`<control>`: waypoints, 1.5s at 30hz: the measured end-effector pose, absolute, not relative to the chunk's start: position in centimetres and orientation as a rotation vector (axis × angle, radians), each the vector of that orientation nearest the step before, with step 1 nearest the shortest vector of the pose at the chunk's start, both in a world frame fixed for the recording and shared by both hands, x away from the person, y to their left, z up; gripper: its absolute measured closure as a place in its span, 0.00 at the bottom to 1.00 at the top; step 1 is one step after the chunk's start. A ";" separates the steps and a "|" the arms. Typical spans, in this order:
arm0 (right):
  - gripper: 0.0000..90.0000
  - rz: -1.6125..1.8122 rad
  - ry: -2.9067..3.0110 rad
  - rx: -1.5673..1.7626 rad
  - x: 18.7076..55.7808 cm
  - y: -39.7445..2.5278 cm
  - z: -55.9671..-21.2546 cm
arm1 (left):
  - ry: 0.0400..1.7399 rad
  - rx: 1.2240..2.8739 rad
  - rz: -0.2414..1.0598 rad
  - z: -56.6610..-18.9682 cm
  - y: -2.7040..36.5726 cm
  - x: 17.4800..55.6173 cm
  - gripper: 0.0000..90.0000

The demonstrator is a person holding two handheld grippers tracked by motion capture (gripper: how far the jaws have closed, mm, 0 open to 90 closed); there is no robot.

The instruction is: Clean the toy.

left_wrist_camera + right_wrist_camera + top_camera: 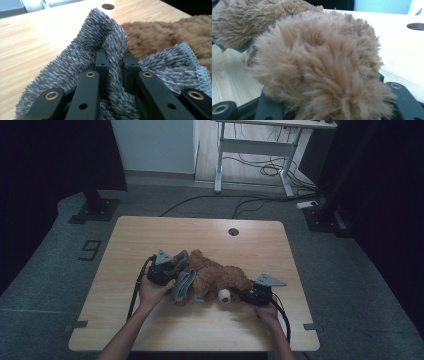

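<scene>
Bare counter [150, 232] lay open beyond your grippers. Your left gripper [114, 58] pinched the grey cloth [75, 65]; your right gripper [245, 295] was buried in the teddy bear [317, 65], grip unreadable.

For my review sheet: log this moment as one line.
left gripper: shut on grey towel | right gripper: at brown plush bear, grip hidden | wooden table

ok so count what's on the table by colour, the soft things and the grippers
Brown: 1, the plush bear
Grey: 1, the towel
Black: 2, the left gripper and the right gripper
Total: 4
</scene>
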State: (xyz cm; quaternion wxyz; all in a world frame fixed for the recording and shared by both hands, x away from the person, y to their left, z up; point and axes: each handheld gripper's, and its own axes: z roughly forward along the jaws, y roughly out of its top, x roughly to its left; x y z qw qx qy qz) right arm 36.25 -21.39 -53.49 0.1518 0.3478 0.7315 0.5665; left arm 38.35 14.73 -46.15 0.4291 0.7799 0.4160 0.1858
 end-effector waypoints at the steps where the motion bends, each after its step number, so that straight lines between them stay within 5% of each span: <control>1: 0.49 1.626 2.099 0.998 36.2 -21.4 -53.5 | 1.039 1.949 0.465 -46.2 14.8 38.3 0.87; 9: 0.49 1.628 2.093 1.012 36.3 -21.4 -53.5 | 0.886 2.030 0.606 -45.4 11.2 37.0 0.87; 17: 0.49 1.618 2.097 0.998 36.2 -21.3 -53.5 | 0.772 2.025 0.451 -43.6 4.6 37.7 0.87; 23: 0.49 1.595 2.106 0.981 36.2 -21.4 -53.4 | 0.723 2.108 0.484 -44.3 0.9 38.3 0.87; 31: 0.49 1.590 2.115 0.960 36.1 -21.5 -53.4 | 0.853 2.048 0.397 -45.3 5.3 39.2 0.87; 45: 0.48 1.579 2.120 0.937 36.0 -21.4 -53.4 | 0.989 2.006 0.480 -46.7 13.4 38.2 0.87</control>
